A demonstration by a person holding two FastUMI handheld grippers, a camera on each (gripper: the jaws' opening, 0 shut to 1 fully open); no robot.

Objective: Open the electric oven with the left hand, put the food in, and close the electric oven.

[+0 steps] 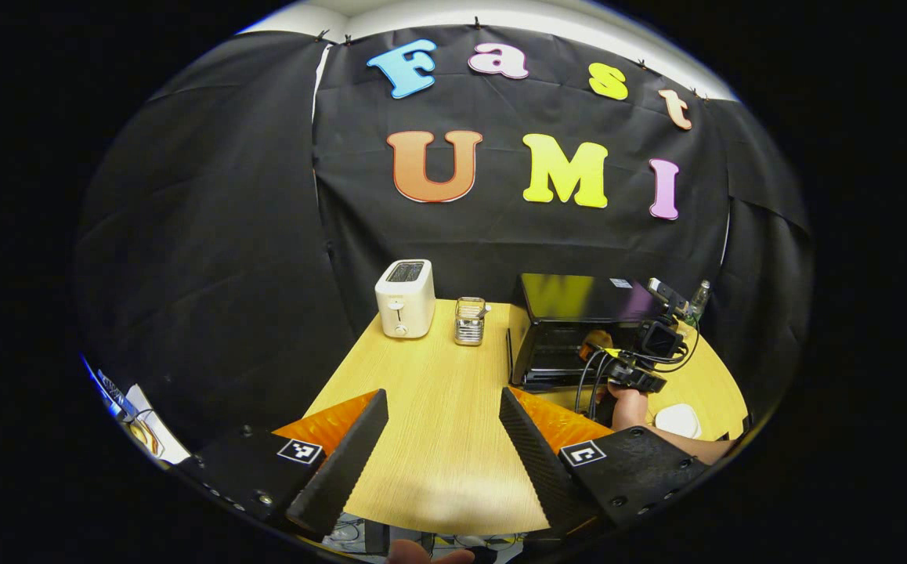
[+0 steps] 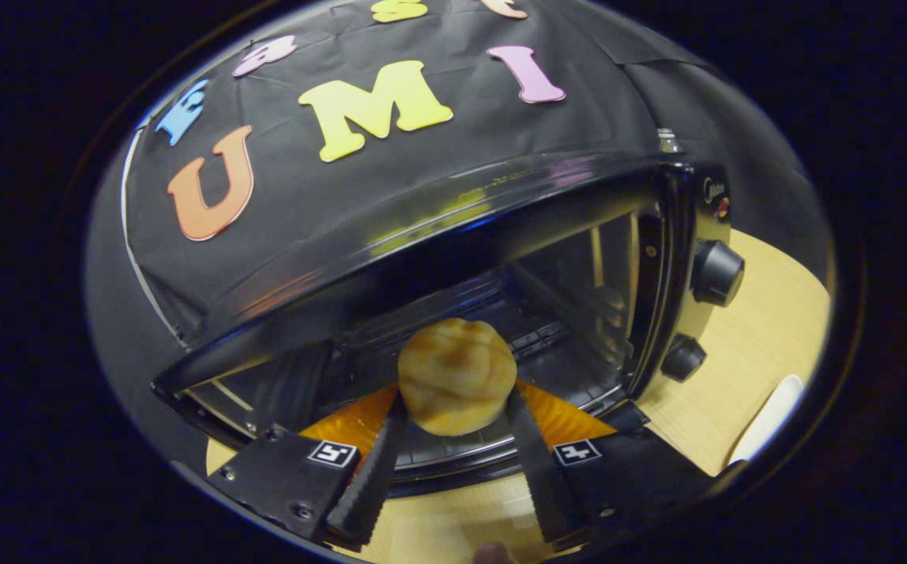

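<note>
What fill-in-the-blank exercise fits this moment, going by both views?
1. The right gripper is shut on the ____.
2. The oven door is ____.
3. The left gripper hovers over the table with its jaws ____.
4. Left of the metal holder stands a white ____.

Missing words: bun; open; open; toaster

No legible wording anywhere. Square black-and-white coded markers on the left gripper (image 1: pixel 443 395) and the right gripper (image 2: pixel 455 399), without letters. Small mark on the electric oven (image 2: pixel 422 227) above its knobs, too blurred to read.
</note>
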